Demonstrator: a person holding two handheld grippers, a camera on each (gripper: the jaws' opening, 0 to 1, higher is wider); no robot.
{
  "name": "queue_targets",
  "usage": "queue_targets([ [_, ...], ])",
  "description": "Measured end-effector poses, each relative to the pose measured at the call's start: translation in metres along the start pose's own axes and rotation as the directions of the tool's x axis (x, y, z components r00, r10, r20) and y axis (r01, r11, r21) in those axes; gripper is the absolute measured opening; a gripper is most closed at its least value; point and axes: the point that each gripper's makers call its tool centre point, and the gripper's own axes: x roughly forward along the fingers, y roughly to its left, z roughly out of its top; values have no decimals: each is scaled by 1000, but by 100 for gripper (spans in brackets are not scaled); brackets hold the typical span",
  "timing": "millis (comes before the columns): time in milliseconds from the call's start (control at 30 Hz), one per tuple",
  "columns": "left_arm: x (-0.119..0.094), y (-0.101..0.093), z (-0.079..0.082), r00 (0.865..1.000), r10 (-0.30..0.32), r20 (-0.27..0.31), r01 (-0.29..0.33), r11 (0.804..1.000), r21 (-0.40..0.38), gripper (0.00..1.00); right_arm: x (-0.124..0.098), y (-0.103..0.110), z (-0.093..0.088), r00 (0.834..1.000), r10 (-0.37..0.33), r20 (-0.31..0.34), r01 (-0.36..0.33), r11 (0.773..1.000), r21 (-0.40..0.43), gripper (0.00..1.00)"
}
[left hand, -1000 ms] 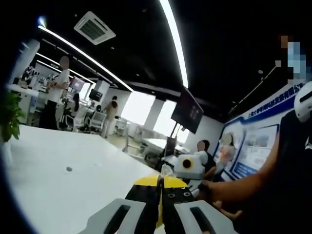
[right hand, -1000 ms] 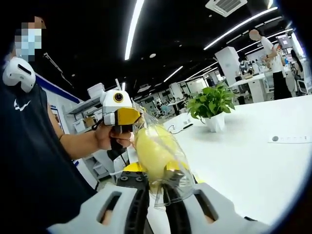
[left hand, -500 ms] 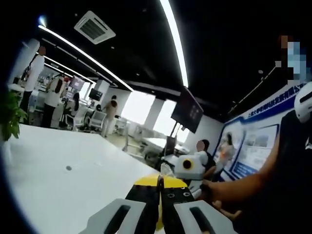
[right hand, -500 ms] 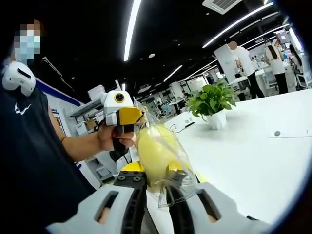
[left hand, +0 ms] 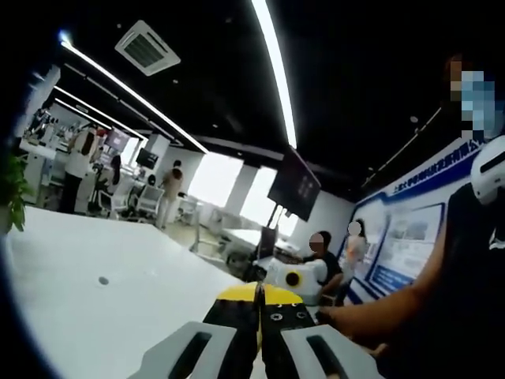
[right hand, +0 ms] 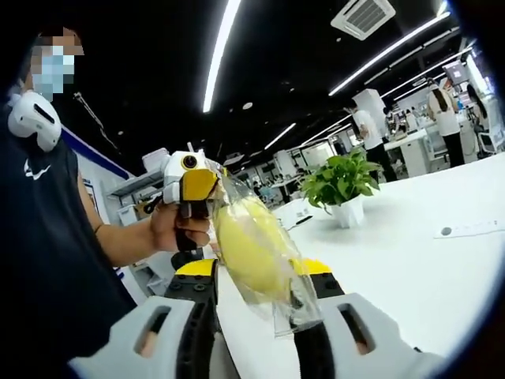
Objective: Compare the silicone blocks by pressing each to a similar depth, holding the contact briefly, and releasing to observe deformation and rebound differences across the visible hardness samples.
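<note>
Squeeze-wise, right gripper [right hand: 252, 304] pinches the bagged yellow silicone block [right hand: 248, 249] above the white bench [right hand: 410, 260], left gripper [left hand: 259, 316] looks pressed together, so ease off slowly

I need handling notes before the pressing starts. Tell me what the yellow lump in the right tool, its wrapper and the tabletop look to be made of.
Yellow block: matte, rounded, opaque; it looks like soft silicone or rubber, though hardness cannot be judged.
Wrapper: thin clear plastic film, shown by its creases, glints and see-through loose edge.
Table: smooth white surface with a soft sheen, probably laminate.
The right tool grips the wrapped block.
</note>
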Motion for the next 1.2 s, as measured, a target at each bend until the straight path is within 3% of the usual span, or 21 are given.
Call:
queue_targets([
  [133, 1, 0, -3, 1000, -1, -11, 1, 1000, 1, 0, 0, -8, 2, 999, -46, 15, 46, 999, -20, 64],
  [267, 2, 3, -10, 1000, 3, -24, -3, 1000, -7, 0, 0, -20, 4, 993, -117, 35, 119, 990, -72, 95],
  [700, 5, 2, -2, 1000, 9, 5, -9, 1000, -20, 0, -15, -31, 5, 983, -180, 34, 182, 981, -73, 96],
  [867, 10, 6, -5, 1000, 26, 5, -26, 999, -19, 0, -32, -42, 4, 971, -237, 29, 239, 966, -100, 96],
  [967, 12, 12, -8, 999, 40, 3, -40, 999, -24, 0, -48, -56, 3, 946, -322, 20, 322, 936, -139, 96],
  [1067, 14, 16, -10, 999, 48, 6, -48, 998, -32, 0, -58, -59, 1, 939, -343, 26, 343, 928, -144, 96],
  [1200, 18, 23, -14, 998, 65, 12, -64, 996, -55, 0, -75, -70, -7, 906, -423, 9, 415, 885, -211, 96],
])
